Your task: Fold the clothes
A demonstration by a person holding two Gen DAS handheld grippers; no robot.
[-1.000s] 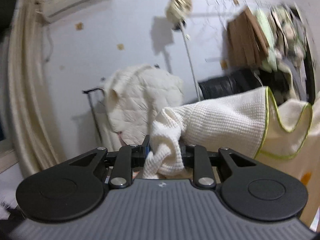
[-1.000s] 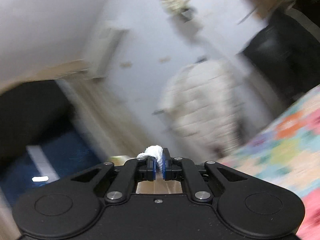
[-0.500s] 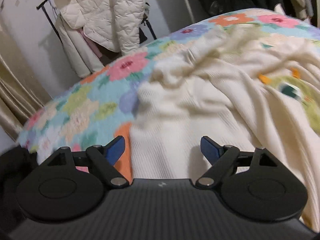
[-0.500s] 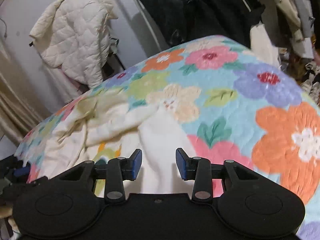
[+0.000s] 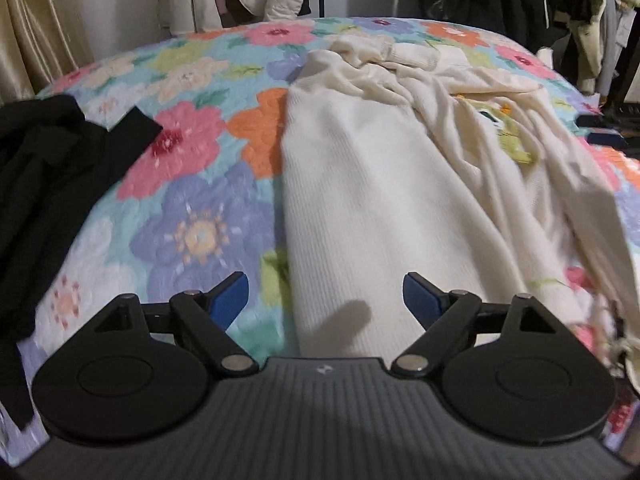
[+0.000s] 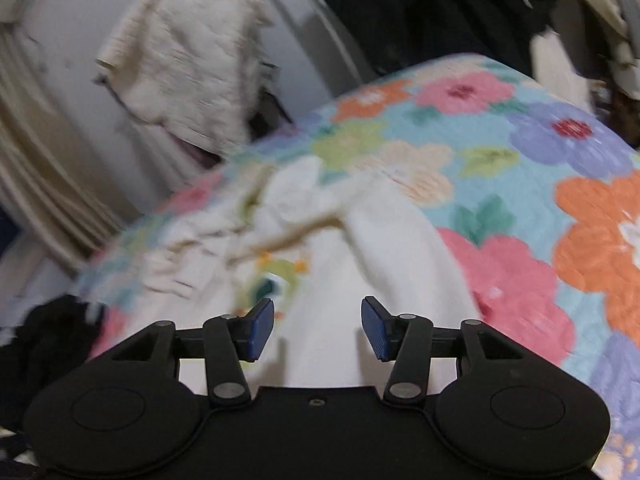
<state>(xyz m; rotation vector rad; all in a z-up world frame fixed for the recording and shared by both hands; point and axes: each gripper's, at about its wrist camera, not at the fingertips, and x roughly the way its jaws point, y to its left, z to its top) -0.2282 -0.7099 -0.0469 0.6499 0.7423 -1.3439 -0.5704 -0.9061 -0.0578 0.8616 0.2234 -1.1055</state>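
We have just released the cream garment (image 5: 360,208): a second ago both tools pinched it up in the air, and it now lies spread on the floral quilt (image 5: 192,184), so the lay-out step is judged complete and folding proper can begin. In the left wrist view, a black garment (image 5: 44,184) lies at 9 o'clock, well apart from the cream one, with bare quilt between them as working room. The left gripper (image 5: 325,296) hangs over the cream fabric with its jaws spread wide and nothing between them. The garment's straight left edge runs from 6 toward 12 o'clock; its far end at 12 o'clock and its side at 3 o'clock are rumpled and need smoothing. In the right wrist view, which is motion-blurred, the right gripper (image 6: 318,328) is likewise parted and empty above the cream cloth, and open quilt extends toward 3 o'clock. A quilted jacket (image 6: 188,64) hangs beyond the bed at 11 o'clock.
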